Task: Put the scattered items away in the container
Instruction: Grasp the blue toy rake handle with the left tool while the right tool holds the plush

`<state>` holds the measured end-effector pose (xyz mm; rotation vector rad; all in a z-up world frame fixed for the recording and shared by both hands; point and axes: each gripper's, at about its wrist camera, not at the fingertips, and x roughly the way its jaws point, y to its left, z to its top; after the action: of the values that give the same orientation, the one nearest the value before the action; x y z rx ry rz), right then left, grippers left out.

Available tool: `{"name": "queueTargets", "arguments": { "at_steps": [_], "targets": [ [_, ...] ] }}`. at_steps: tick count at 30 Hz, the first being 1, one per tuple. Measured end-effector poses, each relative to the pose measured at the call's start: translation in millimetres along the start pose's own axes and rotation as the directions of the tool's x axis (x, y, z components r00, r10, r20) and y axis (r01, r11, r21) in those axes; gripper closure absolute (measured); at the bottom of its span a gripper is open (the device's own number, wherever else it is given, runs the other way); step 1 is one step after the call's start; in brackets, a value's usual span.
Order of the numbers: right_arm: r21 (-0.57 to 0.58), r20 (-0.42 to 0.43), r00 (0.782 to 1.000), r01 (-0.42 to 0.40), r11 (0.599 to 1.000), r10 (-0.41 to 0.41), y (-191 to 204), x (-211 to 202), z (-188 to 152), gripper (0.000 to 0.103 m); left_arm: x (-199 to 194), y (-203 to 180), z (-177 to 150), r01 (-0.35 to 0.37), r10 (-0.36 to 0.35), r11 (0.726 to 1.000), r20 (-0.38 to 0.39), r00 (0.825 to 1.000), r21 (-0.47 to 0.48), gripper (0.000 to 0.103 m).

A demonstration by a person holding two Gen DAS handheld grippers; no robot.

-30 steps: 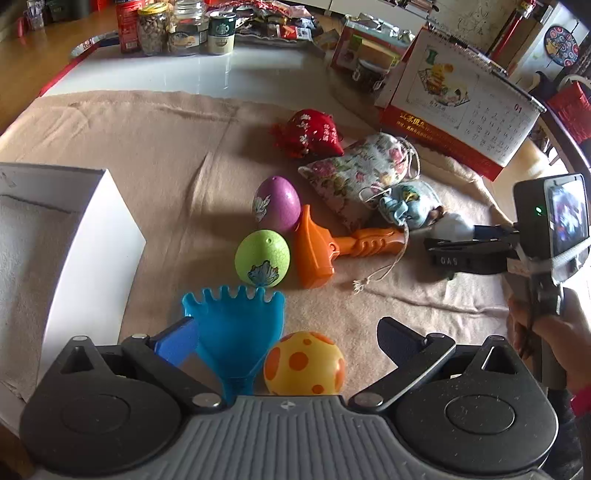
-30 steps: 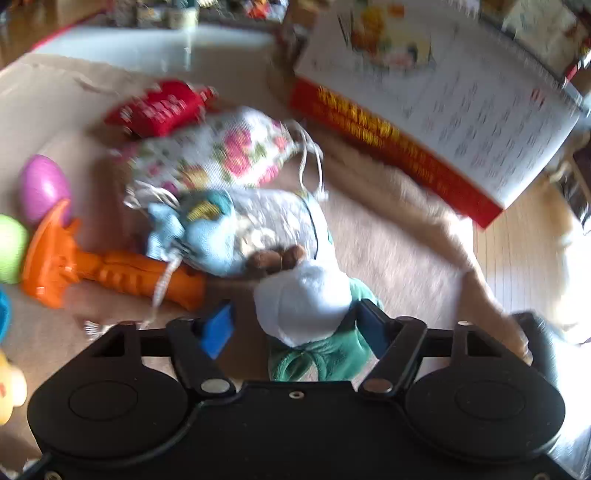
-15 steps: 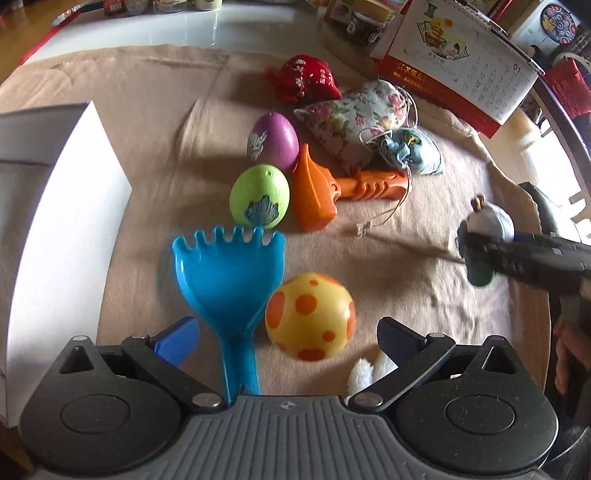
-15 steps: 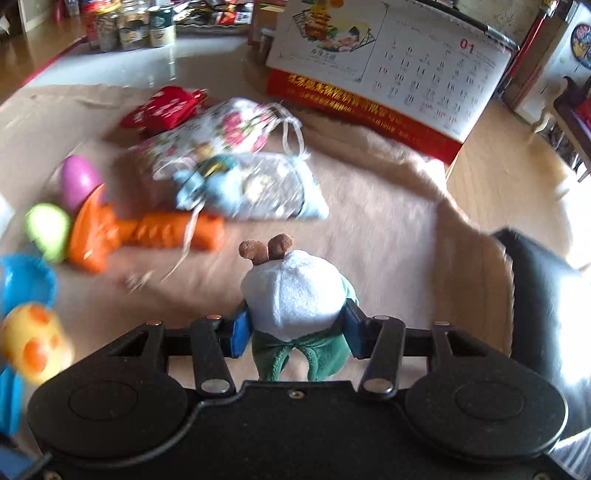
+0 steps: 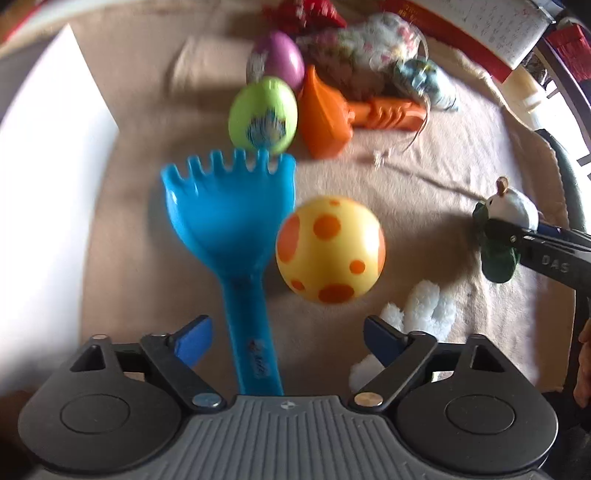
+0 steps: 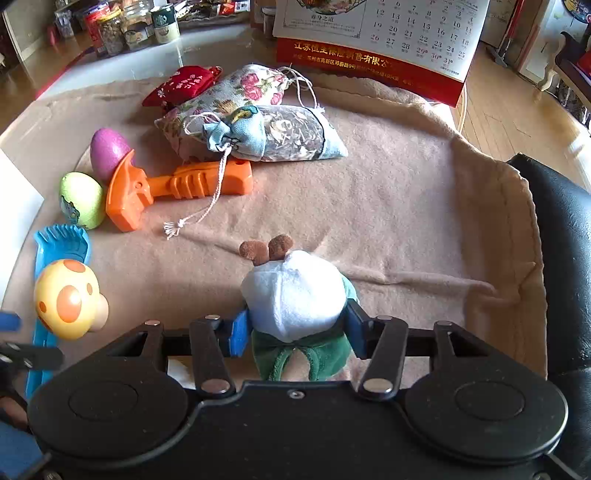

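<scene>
Right gripper (image 6: 293,334) clamped on small white-and-green plush toy (image 6: 295,295), lifted clear of tan cloth (image 6: 406,221). Left gripper (image 5: 284,339) closing around blue plastic rake (image 5: 231,221) handle, pads not yet touching. White box (image 5: 48,184) at left; eggs, pouches, orange plastic hammer (image 6: 173,188) unsorted.

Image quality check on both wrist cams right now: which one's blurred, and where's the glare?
Left wrist view: motion-blurred, worst toward the top, where the green egg and floral pouch smear; the white container wall is blown out. Right wrist view: sharp, calendar digits readable, plush toy crisp in the right claw; glare on the glossy tabletop. Both show fisheye bending at the edges.
</scene>
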<state>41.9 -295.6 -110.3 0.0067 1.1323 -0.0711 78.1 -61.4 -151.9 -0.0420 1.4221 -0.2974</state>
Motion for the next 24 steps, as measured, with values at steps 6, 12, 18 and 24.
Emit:
{"name": "queueTargets", "arguments": {
  "at_steps": [6,12,18,24],
  "targets": [
    [0.014,-0.009,1.000,-0.010,1.000,0.010,0,4,-1,0.049,15,2,4,-0.049,0.049,0.999,0.013,0.999,0.010,0.026],
    [0.010,-0.017,1.000,-0.006,1.000,0.006,4,8,-1,0.048,18,4,10,-0.054,0.053,0.998,0.043,0.998,0.016,0.037],
    [0.004,-0.024,1.000,0.011,1.000,-0.011,5,12,1,0.046,12,8,8,-0.093,0.096,0.995,0.092,0.991,-0.039,0.078],
    [0.017,-0.015,1.000,0.001,1.000,-0.001,4,10,0,0.045,6,9,8,-0.089,0.096,0.994,0.117,0.989,-0.065,0.079]
  ]
}}
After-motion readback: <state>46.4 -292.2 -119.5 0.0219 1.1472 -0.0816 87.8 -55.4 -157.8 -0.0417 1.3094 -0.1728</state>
